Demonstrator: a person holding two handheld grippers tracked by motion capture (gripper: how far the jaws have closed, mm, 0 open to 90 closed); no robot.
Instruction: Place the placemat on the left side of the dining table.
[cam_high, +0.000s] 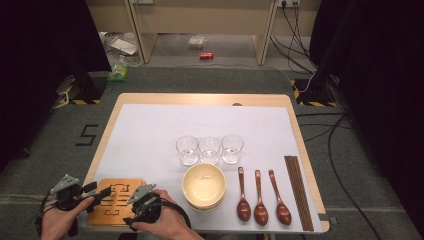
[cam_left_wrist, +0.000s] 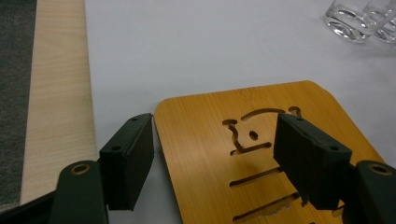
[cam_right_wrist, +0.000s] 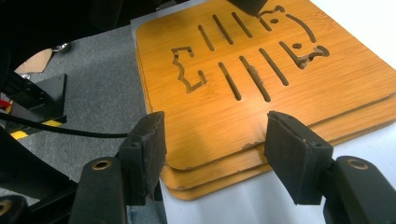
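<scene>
A stack of bamboo trivets with cut-out slots lies at the table's front left corner. My left gripper is at the stack's left end. Its jaws stand open over the top trivet, one off the edge above the white mat, the other above the cut-outs; my left gripper holds nothing. My right gripper is at the stack's near right corner. In the right gripper view, my right gripper is open, its jaws either side of the layered corner of the trivets, pads not pressing.
On the white mat stand three clear glasses in a row, stacked cream bowls in front of them, three wooden spoons and dark chopsticks to the right. The table's front edge and the grey floor lie close by.
</scene>
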